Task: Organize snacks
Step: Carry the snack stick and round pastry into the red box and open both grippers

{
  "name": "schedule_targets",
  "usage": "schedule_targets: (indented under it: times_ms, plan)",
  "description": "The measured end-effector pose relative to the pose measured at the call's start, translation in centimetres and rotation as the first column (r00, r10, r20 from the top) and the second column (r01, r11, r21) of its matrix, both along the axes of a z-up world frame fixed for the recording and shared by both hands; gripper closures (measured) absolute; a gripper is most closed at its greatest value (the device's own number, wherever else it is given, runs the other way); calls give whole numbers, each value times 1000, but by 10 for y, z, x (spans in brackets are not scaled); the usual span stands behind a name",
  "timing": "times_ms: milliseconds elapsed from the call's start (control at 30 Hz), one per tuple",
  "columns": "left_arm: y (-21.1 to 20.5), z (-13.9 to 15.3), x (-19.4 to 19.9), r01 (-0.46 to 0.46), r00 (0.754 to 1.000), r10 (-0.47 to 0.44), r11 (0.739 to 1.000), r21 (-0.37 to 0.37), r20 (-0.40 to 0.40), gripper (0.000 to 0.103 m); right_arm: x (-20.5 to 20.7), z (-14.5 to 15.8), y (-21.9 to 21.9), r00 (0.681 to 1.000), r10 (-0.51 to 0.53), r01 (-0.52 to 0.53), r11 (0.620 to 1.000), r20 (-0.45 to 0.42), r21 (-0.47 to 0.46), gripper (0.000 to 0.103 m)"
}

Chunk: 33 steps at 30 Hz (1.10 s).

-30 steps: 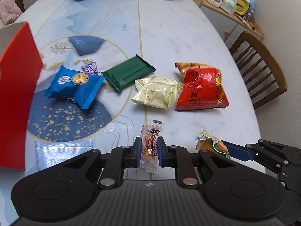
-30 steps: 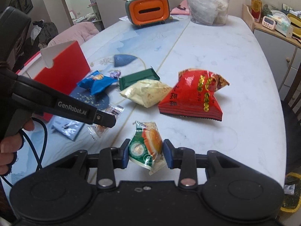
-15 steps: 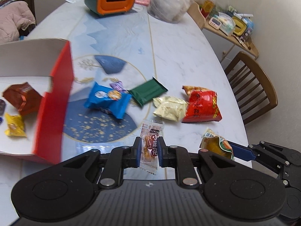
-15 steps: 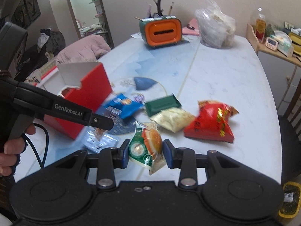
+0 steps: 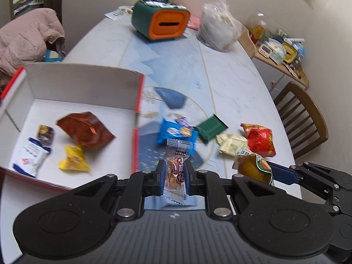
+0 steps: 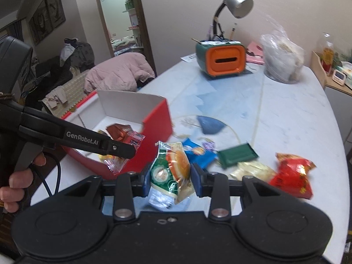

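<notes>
My left gripper [image 5: 175,172] is shut on a small clear orange snack packet [image 5: 177,167], held in the air just right of the red box [image 5: 138,118]. The open box holds a brown packet [image 5: 84,129], a yellow one [image 5: 73,159], a white one [image 5: 29,155] and a small dark one [image 5: 45,133]. My right gripper [image 6: 170,177] is shut on a green and orange snack bag [image 6: 171,169], held above the table to the right of the box [image 6: 157,129]. The left gripper [image 6: 120,149] and its packet [image 6: 131,140] show in the right wrist view.
On the table [image 5: 233,88] lie a blue packet [image 5: 176,132], a green packet [image 5: 210,127], a pale yellow bag [image 5: 231,143], a red bag [image 5: 260,139] and a purple candy [image 5: 182,122]. At the back stand an orange-green holder [image 5: 162,24] and a plastic bag [image 5: 217,33]. A chair [image 5: 305,114] stands at right.
Both grippers have risen with their packets and swung left. The red box's open inside has come into view.
</notes>
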<state>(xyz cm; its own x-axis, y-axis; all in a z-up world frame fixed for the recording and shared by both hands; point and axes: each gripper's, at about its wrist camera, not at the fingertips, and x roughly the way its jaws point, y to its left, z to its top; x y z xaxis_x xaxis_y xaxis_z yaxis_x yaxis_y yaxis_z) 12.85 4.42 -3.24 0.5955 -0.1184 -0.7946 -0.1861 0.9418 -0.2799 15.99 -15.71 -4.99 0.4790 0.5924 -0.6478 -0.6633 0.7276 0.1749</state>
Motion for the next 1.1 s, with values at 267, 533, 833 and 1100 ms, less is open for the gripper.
schedule_targets:
  times_ms: [267, 533, 833, 1100]
  plan:
    - [54, 7, -13, -41, 999, 41, 999, 13, 7, 86, -3, 8, 57, 999, 43, -43, 999, 21, 6, 69]
    - [109, 3, -19, -80, 997, 80, 996, 36, -6, 86, -2, 2, 110, 998, 66, -66, 998, 16, -10, 69]
    - [168, -11, -7, -127, 990, 131, 989, 76, -46, 86, 7, -14, 161, 998, 69, -69, 996, -13, -60, 68]
    - [210, -33, 9, -161, 979, 174, 980, 119, -108, 86, 14, -34, 205, 990, 113, -120, 989, -80, -90, 68]
